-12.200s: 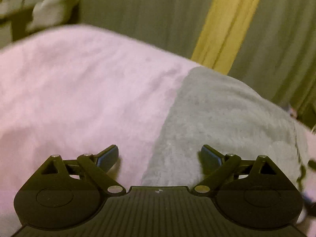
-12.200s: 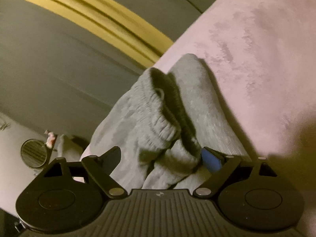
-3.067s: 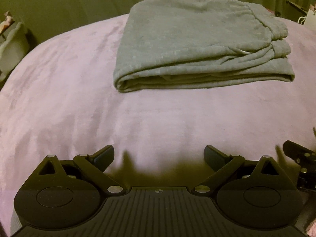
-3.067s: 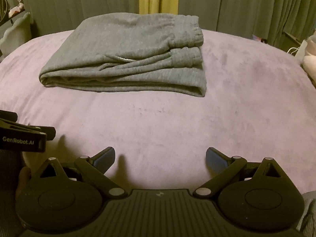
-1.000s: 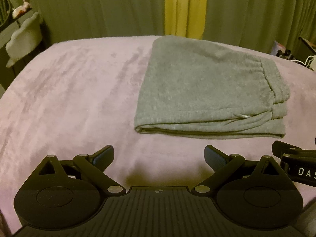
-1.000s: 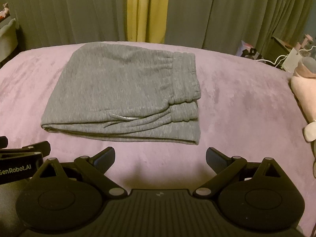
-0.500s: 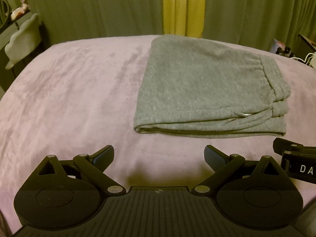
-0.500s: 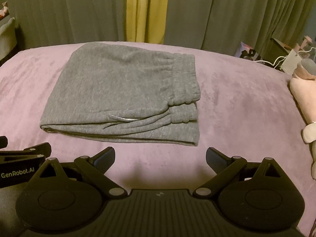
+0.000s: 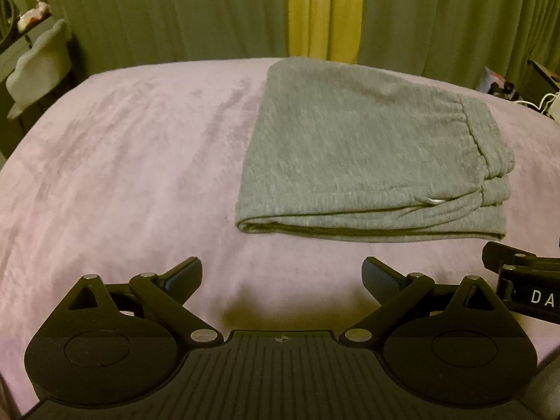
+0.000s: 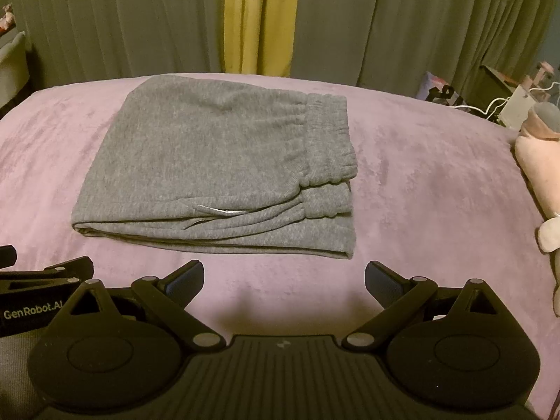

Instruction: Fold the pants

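The grey knitted fleece pants (image 10: pixel 217 171), folded into a thick rectangular stack, lie on the mauve plush bed cover (image 10: pixel 420 192), beyond both tools. The left gripper (image 9: pixel 281 278) and right gripper (image 10: pixel 284 278) each hold their 2 fingers wide apart, empty, short of the pants' near folded edge. The fabric looks soft, limp and light; a hold probably suits that near edge or the ribbed waistband (image 10: pixel 329 154).

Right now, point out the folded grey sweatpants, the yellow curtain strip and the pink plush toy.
Folded grey sweatpants (image 10: pixel 210 161): right wrist view, middle of the top layer.
Yellow curtain strip (image 10: pixel 260 17): right wrist view, centre of the strip behind the bed.
Pink plush toy (image 10: pixel 540 164): right wrist view, its pink body at the right edge.
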Available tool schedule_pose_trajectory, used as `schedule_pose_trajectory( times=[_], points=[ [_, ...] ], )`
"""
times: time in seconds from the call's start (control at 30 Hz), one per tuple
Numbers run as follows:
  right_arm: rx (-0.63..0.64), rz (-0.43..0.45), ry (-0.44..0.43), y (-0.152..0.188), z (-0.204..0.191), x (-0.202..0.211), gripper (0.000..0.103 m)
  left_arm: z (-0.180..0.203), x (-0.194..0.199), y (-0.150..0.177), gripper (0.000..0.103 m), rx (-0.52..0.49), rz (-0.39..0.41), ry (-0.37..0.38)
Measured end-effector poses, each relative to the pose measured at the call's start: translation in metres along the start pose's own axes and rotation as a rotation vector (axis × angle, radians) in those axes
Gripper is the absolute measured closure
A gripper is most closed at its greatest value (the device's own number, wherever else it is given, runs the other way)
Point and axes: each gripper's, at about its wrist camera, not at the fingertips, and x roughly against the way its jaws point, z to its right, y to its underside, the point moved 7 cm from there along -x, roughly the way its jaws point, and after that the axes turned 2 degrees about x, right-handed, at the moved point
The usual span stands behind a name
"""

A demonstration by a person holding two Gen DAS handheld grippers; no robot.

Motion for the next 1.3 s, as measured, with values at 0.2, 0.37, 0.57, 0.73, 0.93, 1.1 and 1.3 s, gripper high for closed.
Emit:
schedule_pose_trajectory(
  times=[0.2, 0.37, 0.57, 0.73, 0.93, 1.1, 1.3],
  points=[
    [0.001, 0.001, -0.001, -0.0015, 0.0001, -0.0003, 0.004, 0.0003, -0.0023, 0.0012, 0.002, 0.003, -0.011, -0.001],
    [0.000, 0.001, -0.004, -0.0023, -0.0009, -0.0005, 0.004, 0.0005, -0.0028, 0.0016, 0.002, 0.001, -0.012, 0.001],
    [0.009, 0.000, -0.002, -0.0028, -0.0023, -0.0006, 0.004, 0.0019, -0.0042, 0.0006, 0.002, -0.008, -0.013, 0.003],
    [0.008, -0.001, -0.002, -0.0040, -0.0022, -0.0015, 0.004, 0.0034, -0.0036, 0.0001, 0.002, -0.010, -0.013, 0.004],
    [0.008, -0.002, -0.003, -0.0042, -0.0023, -0.0020, 0.004, 0.0035, -0.0047, -0.0005, 0.002, -0.012, -0.015, 0.006],
    [0.006, -0.004, -0.004, -0.0044, -0.0023, -0.0029, 0.004, 0.0030, -0.0051, -0.0011, 0.002, -0.010, -0.016, 0.010],
    [0.004, -0.005, -0.005, -0.0041, -0.0018, -0.0034, 0.004, 0.0030, -0.0059, -0.0009, 0.002, -0.009, -0.019, 0.010]
  ],
)
